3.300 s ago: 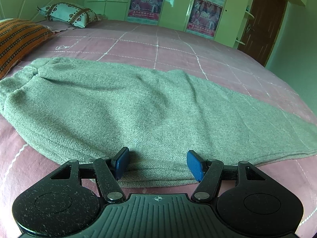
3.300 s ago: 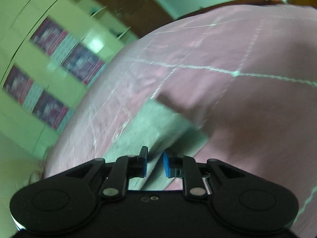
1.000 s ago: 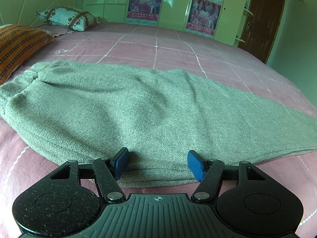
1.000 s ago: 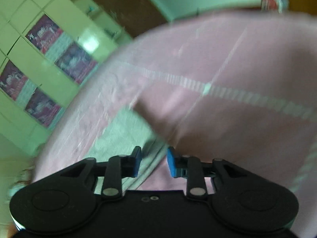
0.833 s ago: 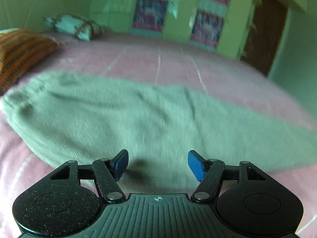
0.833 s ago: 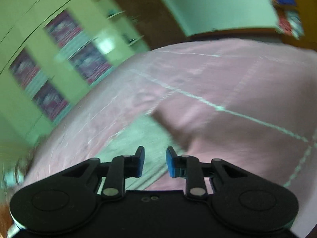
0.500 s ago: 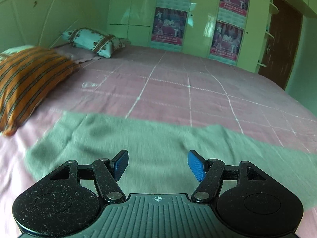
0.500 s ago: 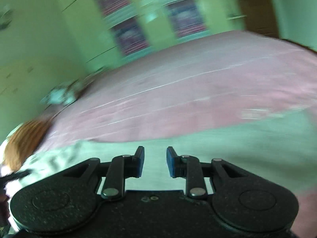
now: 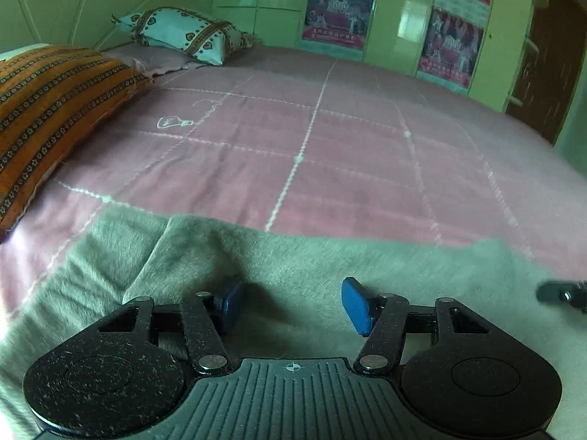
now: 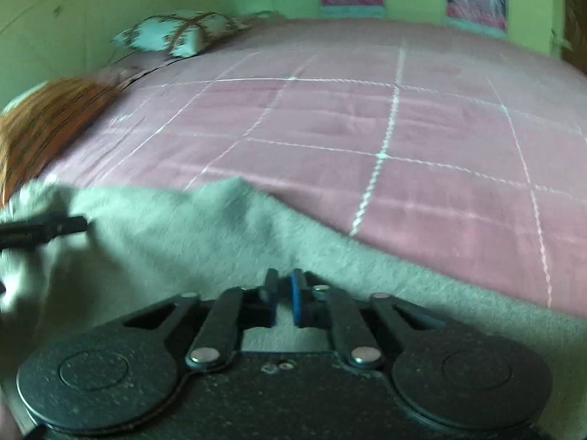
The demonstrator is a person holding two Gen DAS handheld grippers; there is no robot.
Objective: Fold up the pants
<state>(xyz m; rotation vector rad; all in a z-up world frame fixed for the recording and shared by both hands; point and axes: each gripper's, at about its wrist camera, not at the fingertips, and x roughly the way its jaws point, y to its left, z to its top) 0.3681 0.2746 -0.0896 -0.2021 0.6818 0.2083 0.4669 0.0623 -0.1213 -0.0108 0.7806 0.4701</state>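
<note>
Pants [image 9: 293, 267]: grey-green knit, spread on the pink checked bedspread [image 9: 348, 154], along its near edge; far edge of the cloth runs across both views, with a raised ridge at left in the left wrist view.
Pants, right view [image 10: 176, 234]: a loose peak of cloth humped just ahead of the right gripper, blurred.
Left gripper [image 9: 291, 304]: spread about halfway, jaws just closing a little, blue pads low over the cloth with fabric lying between them; not pinching, as far as visible.
Right gripper [image 10: 283, 299]: nearly pressed together, jaws just closing; only a thin slit between the pads, cloth right under and around the tips; whether a layer is actually nipped cannot be told through the blur.
Neighbours: striped orange pillow [image 9: 47, 110] and patterned white pillow [image 9: 183, 35] at the head of the bed, well apart from the pants; wardrobe with posters [image 9: 451, 42] beyond.
Done so far: pants laid out long and mostly flat; looks doubled leg on leg, though not certain.
Step in hand: probably taking hold along the near edge for a lengthwise or end-to-end fold.
Left to do: secure both grips, carry one end over the other, smooth, likely one more fold.
Progress: early, judged from the still unfolded length.
</note>
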